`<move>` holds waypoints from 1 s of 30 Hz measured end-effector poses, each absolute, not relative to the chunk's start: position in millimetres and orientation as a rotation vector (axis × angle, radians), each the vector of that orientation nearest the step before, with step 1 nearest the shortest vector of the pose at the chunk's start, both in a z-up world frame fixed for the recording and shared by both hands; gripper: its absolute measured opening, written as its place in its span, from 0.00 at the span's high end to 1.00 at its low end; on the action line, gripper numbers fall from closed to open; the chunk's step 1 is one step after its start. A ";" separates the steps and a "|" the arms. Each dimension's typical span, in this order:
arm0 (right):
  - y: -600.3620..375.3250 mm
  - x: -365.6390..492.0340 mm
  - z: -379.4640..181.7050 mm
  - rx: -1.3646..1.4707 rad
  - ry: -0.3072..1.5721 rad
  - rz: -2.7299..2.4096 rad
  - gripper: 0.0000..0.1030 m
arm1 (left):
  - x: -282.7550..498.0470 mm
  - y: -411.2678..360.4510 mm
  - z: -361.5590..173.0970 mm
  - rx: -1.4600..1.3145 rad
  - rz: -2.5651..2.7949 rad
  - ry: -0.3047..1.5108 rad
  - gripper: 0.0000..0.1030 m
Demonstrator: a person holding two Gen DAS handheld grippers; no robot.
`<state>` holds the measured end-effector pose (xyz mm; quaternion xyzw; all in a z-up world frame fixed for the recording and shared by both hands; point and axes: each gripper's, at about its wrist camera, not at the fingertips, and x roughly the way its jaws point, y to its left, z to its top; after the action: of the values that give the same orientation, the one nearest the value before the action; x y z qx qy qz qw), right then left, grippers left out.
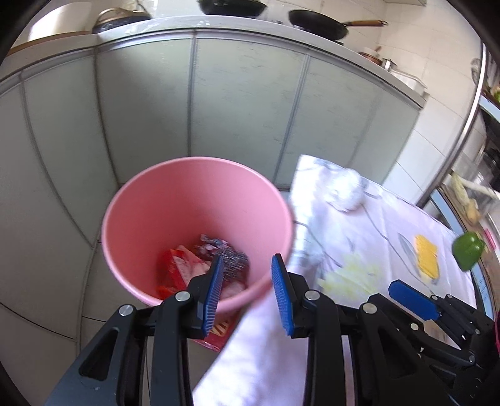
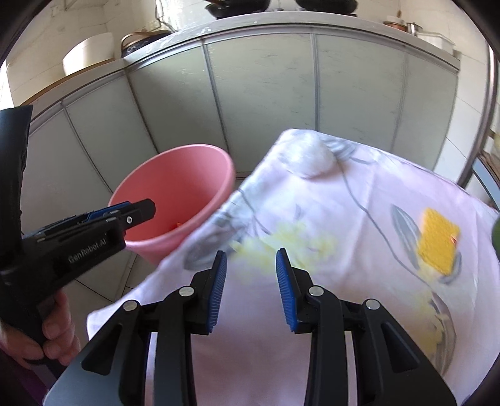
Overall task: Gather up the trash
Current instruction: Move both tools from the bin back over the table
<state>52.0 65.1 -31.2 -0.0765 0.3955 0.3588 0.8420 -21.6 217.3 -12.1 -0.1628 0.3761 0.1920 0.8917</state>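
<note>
A pink bin (image 1: 200, 218) stands on the floor beside the table and holds a red wrapper (image 1: 178, 268) and a grey metallic wad (image 1: 232, 260). My left gripper (image 1: 248, 290) hangs over the bin's near rim, open, with nothing between its blue pads. My right gripper (image 2: 251, 287) is open and empty above the flowered tablecloth (image 2: 359, 200), just short of pale yellow scraps (image 2: 281, 246). A crumpled white ball (image 2: 309, 156) lies at the table's far corner. Further right lies a yellow sponge (image 2: 437, 246). In the right wrist view the bin (image 2: 178, 193) shows left of the table.
Grey-green cabinet doors (image 1: 243, 103) stand behind the bin, with pans (image 1: 318, 23) on the counter above. A green pepper (image 1: 468, 250) sits at the table's right edge. A red scrap (image 1: 215, 332) lies on the floor by the bin. A hand (image 2: 53, 331) holds the left gripper (image 2: 137, 215).
</note>
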 end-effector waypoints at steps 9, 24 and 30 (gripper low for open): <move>1.6 52.2 -32.0 -0.128 0.817 0.653 0.67 | -9.4 174.3 -14.2 -0.284 0.297 0.817 0.70; -73.0 84.5 -41.8 0.016 0.834 0.514 0.67 | 17.1 138.8 -26.7 -0.233 0.217 0.886 0.69; -80.6 114.1 -42.7 0.049 0.841 0.447 0.50 | 26.9 128.2 -35.0 -0.211 0.183 0.915 0.69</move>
<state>114.1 -80.6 -42.7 0.0234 0.4046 0.2150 0.8886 26.8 128.2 -35.0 -0.1014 0.4402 0.0881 0.8878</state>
